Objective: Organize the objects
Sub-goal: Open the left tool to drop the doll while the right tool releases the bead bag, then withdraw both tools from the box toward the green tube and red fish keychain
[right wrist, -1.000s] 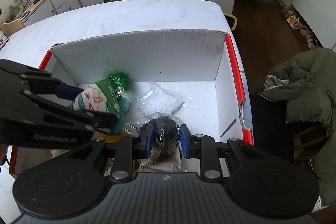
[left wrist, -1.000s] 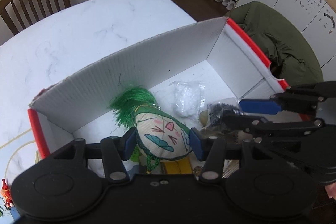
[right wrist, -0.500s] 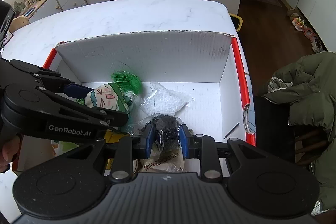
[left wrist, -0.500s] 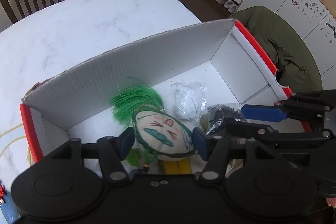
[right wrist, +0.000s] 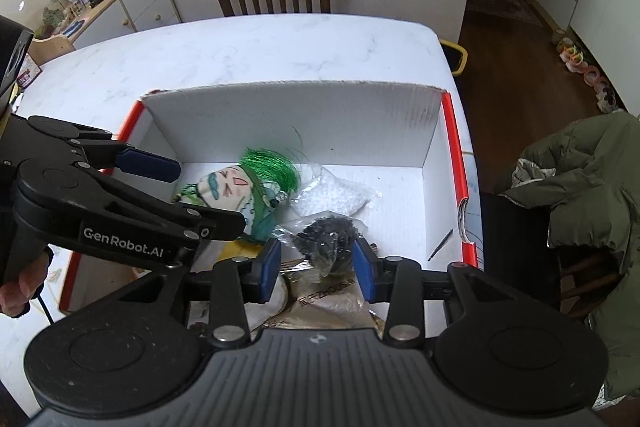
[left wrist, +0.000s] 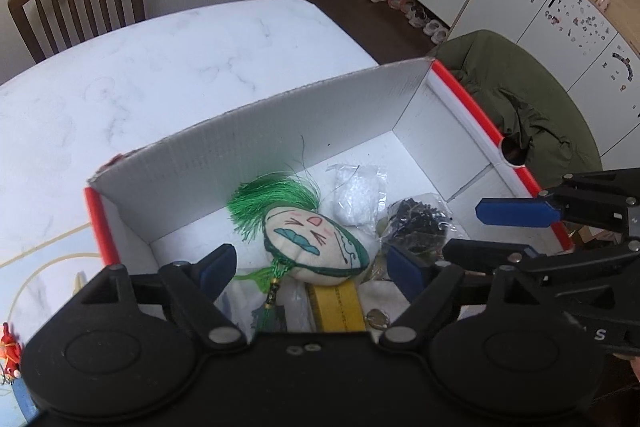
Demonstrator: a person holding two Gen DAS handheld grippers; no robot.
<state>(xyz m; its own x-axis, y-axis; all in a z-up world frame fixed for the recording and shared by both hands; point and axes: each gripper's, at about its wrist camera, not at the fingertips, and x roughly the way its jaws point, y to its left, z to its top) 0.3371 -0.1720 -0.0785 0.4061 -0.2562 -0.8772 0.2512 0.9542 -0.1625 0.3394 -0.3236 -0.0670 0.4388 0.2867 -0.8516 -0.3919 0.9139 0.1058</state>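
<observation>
**Both tongs are apart over the box**

Your left gripper hangs over the near left part of the white box, its jaws wide apart and holding nothing. The face doll with green hair lies right under it, in line with the gap. The doll's long side runs from far left, where the hair is, to near right. Your left gripper is the nearer one to it.

Your right gripper is apart too. The clear bag of dark bits sits just ahead of its gap, untouched as far as I can tell.

The left view shows a yellow strip tucked under the doll. The right view shows printed brown packaging under the dark bag, and your hand on the left grip.
</observation>
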